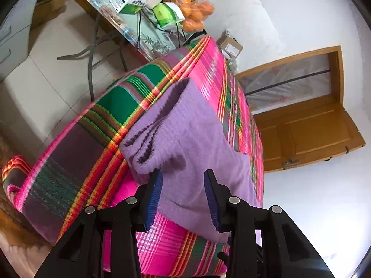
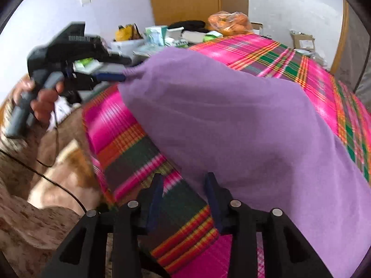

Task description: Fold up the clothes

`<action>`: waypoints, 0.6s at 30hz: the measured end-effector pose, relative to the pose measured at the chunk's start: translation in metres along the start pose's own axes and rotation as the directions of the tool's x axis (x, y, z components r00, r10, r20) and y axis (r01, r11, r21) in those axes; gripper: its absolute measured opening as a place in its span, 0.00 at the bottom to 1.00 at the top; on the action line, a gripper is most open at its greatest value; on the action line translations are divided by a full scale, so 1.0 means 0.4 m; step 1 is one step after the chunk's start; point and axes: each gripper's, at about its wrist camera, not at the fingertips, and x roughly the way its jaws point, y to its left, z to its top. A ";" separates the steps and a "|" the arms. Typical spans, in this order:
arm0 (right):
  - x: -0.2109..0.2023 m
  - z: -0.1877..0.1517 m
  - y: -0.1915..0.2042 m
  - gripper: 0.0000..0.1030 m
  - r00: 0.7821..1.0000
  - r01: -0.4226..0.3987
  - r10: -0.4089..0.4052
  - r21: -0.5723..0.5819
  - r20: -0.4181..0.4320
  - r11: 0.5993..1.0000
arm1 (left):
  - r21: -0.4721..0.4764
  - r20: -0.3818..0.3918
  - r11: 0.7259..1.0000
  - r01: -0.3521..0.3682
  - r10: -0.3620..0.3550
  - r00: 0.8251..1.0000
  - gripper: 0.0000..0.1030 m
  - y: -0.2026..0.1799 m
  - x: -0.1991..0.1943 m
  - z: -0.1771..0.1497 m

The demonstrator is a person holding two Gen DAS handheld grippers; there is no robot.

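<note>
Purple garment (image 2: pixel 231 120) lies over pink-and-green plaid cloth (image 2: pixel 129 139) covering table. Left gripper (image 2: pixel 123 77), gripped by hand (image 2: pixel 44 103), pinches garment's bunched edge, lifting it into peak; seen from left wrist, pads look parted around fabric. Right gripper (image 2: pixel 183 187) spread apart, empty, just beside garment's near edge. Bag of oranges (image 1: pixel 193 9) beyond.

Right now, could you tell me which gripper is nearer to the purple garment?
Left. The left gripper has the purple garment between its fingers; the right gripper hangs open over the plaid sheet, beside the garment's edge.
</note>
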 end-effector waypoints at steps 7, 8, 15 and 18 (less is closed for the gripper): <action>0.018 0.004 -0.010 0.38 1.000 0.012 -0.013 0.048 0.013 0.999 | -0.023 0.039 1.000 -0.010 0.011 0.999 0.37 0.023 -0.039 0.000; 0.020 0.002 0.007 0.37 1.000 -0.005 0.005 0.017 0.001 1.000 | -0.028 0.044 0.999 -0.016 0.017 0.999 0.37 0.028 -0.043 -0.001; 0.030 0.099 0.056 0.36 0.993 -0.064 0.067 -0.032 0.099 0.997 | -0.058 0.076 0.998 -0.004 0.008 0.997 0.37 0.044 -0.076 -0.010; 0.069 0.152 0.086 0.38 0.988 -0.065 0.071 -0.050 0.134 0.997 | -0.076 0.097 0.997 -0.009 0.016 0.995 0.37 0.051 -0.088 -0.014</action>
